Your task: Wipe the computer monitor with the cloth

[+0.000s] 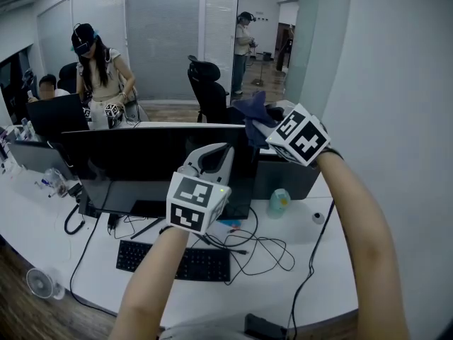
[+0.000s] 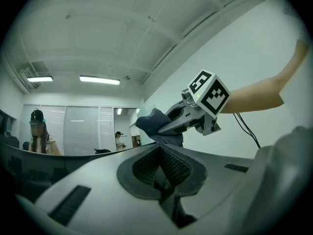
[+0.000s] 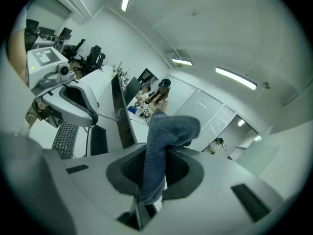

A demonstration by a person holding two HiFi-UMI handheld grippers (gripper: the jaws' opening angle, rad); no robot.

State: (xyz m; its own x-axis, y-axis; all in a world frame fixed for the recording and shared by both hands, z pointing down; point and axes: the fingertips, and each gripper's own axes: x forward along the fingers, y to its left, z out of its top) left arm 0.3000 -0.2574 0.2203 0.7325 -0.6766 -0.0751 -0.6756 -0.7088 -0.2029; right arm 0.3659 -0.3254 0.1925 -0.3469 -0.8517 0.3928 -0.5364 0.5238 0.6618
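The black computer monitor (image 1: 141,163) stands on the white desk (image 1: 333,275), its dark screen facing me. In the right gripper view the monitor (image 3: 122,116) appears edge-on. My right gripper (image 1: 263,129) is held up at the monitor's top right corner, shut on a dark blue cloth (image 1: 251,112). That cloth (image 3: 166,141) runs up between the jaws and folds over their tips. My left gripper (image 1: 216,151) is raised in front of the screen's right half, shut with nothing in it; its pads (image 2: 146,166) meet. In the left gripper view, the right gripper (image 2: 166,126) with the cloth (image 2: 154,121) is just ahead.
A black keyboard (image 1: 177,261) and loose cables (image 1: 262,250) lie on the desk below the monitor, with a small teal object (image 1: 279,202) by the base. A person (image 1: 102,73) stands behind the desk; another monitor (image 1: 56,115) and a chair (image 1: 209,87) are beyond. A white wall (image 1: 396,83) is at right.
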